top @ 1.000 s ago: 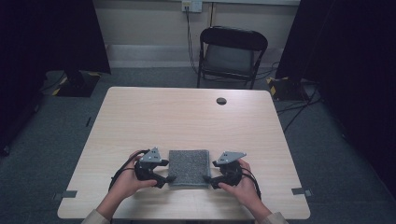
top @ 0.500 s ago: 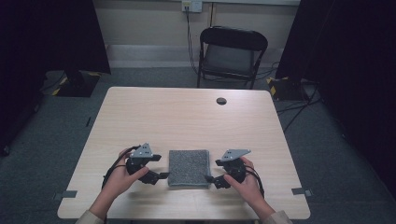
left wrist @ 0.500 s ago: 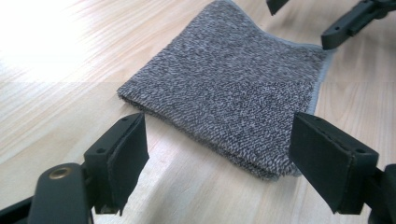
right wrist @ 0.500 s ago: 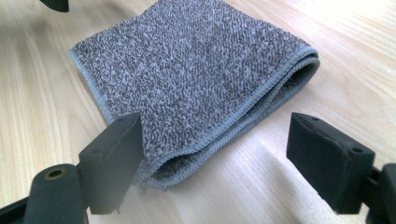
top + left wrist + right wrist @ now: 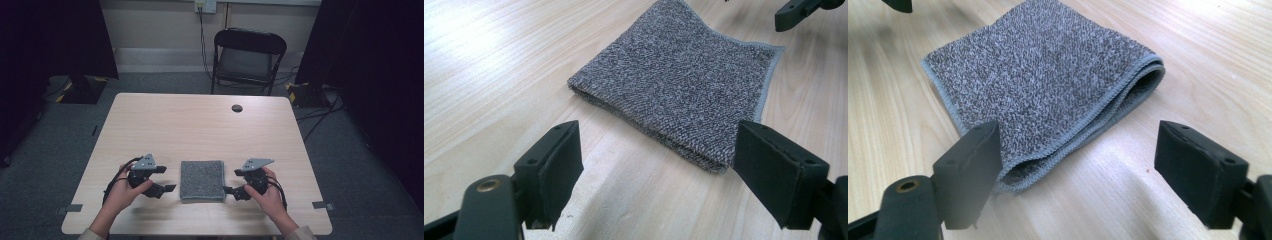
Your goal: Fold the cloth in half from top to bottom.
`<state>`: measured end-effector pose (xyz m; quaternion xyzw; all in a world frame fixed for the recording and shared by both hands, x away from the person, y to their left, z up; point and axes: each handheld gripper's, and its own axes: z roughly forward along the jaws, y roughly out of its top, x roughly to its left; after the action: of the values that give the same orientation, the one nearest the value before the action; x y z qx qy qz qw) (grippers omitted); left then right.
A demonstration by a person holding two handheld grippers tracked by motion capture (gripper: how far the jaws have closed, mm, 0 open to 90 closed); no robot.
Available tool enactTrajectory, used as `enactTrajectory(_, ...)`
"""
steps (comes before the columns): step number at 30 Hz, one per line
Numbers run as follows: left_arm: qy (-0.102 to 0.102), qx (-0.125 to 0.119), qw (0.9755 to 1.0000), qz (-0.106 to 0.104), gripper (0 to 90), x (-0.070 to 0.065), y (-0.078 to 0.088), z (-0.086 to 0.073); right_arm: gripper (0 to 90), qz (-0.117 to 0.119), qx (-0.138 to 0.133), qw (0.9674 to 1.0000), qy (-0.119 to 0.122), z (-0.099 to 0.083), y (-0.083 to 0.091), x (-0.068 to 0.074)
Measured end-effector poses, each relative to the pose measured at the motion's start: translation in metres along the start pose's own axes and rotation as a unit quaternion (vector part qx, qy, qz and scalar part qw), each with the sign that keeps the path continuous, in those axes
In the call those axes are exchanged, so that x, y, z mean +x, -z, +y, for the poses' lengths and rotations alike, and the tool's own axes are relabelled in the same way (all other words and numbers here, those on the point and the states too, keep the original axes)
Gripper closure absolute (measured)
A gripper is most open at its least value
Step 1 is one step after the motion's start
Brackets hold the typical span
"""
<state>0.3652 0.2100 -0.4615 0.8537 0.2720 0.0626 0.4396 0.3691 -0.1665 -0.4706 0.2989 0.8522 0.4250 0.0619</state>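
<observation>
- A grey folded cloth point(image 5: 202, 180) lies flat on the wooden table point(image 5: 200, 125), near the edge where the person sits.
- The left gripper point(image 5: 167, 188) is just to the left of the cloth, close to it but not touching it.
- The person's left hand point(image 5: 122, 192) holds that gripper from behind. The forearm comes in slanted from the bottom edge, and the gripper points sideways at the cloth.
- In the left gripper view, its two black pads point(image 5: 556, 170) stand far apart with nothing between them. The cloth point(image 5: 684, 80) lies a little way in front, with its folded corner facing the gripper.
- The left jaws have just been opening, and now they are let go and wide.
- The right gripper point(image 5: 230, 190) is just to the right of the cloth, very near its edge.
- The person's right hand point(image 5: 265, 192) wraps around that gripper. The forearm slants in from the bottom edge, and the gripper points at the cloth from the other side.
- In the right gripper view, the pads point(image 5: 973, 170) are spread wide. One pad sits in front of the near corner of the cloth point(image 5: 1043, 80). I cannot tell if it touches the corner.
- The right jaws have just been opening too, and they squeeze nothing.
- A small dark round hole point(image 5: 237, 108) is in the table, well beyond the cloth.
- A black chair point(image 5: 247, 57) stands on the floor past the far side of the table.
</observation>
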Motion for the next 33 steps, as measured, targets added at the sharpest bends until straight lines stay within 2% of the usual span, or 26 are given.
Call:
enactTrajectory(5, 0.002, -0.009, 1.0, 0.002, 19.5, 0.002, 0.003, 0.002, 20.7, -0.007, 0.006, 0.9999, 0.005, -0.004, 0.005, -0.002)
enactTrajectory(11, -0.004, -0.006, 1.0, 0.002, 19.1, 0.006, 0.005, 0.002, 21.8, -0.01, 0.002, 1.0, -0.002, -0.008, 0.012, -0.008)
enactTrajectory(13, 0.004, -0.009, 0.9999, 0.001, 19.2, 0.008, 0.006, 0.0, 22.5, -0.011, 0.003, 0.9999, -0.002, -0.01, 0.014, -0.009)
enactTrajectory(16, 0.004, -0.011, 0.9999, 0.001, 19.1, 0.009, 0.006, -0.002, 23.1, -0.013, 0.002, 0.9999, -0.002, -0.011, 0.015, -0.011)
enactTrajectory(26, 0.011, -0.006, 0.9998, 0.015, 19.1, 0.017, 0.013, -0.011, 23.1, -0.011, -0.001, 0.9999, -0.003, -0.012, 0.02, -0.016)
enactTrajectory(33, 0.014, 0.001, 0.9996, 0.024, 19.1, 0.021, 0.016, -0.016, 23.1, -0.02, 0.005, 0.9998, 0.003, -0.017, 0.028, -0.021)
